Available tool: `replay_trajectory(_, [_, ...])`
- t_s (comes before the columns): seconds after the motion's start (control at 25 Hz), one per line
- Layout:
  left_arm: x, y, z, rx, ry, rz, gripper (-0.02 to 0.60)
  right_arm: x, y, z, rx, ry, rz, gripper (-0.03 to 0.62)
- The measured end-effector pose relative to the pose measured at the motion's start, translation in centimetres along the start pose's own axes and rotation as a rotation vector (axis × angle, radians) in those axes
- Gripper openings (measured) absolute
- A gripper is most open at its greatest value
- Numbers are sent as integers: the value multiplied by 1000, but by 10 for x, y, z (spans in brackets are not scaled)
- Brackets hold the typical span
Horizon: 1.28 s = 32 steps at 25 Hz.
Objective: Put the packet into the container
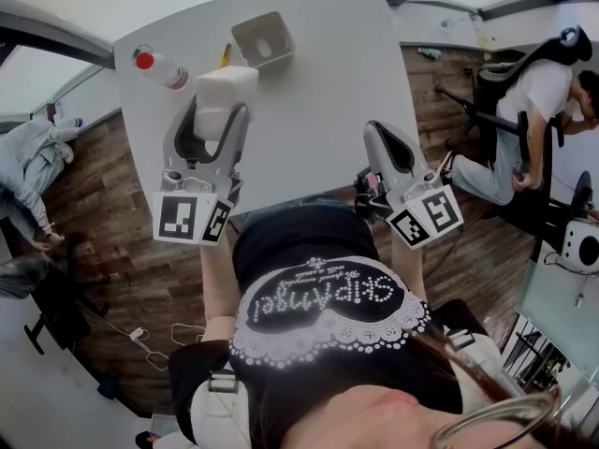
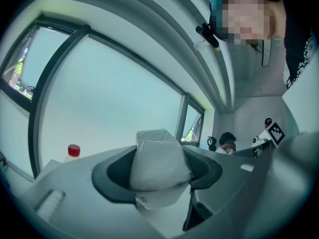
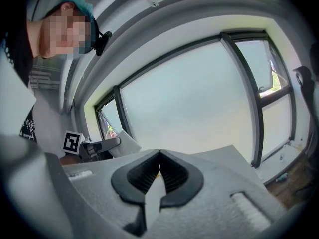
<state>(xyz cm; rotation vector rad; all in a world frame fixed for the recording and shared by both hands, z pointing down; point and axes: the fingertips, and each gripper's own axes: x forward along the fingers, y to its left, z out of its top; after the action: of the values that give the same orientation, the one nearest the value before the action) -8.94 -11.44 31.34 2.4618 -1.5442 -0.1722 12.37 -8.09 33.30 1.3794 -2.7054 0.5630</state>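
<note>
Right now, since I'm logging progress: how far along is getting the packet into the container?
Done: the left claw is shut on the white packet. In hand: it is held over the table, short of the container. Left: the container looks empty, so placing and releasing remain. The right claw is shut.

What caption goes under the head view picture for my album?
The packet clamped in the left gripper, held near the container on the table.

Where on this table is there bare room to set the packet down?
Bare: the right half of the table, from the container to the right gripper. Crowded: far left, where bottle, container and the packet in the left gripper cluster.
</note>
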Motion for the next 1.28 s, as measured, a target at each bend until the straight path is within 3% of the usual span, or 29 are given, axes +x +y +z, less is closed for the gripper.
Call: replay_trajectory(1.28, [59, 25, -13, -3, 35, -19, 272, 8, -17, -11, 43, 36, -45, -2])
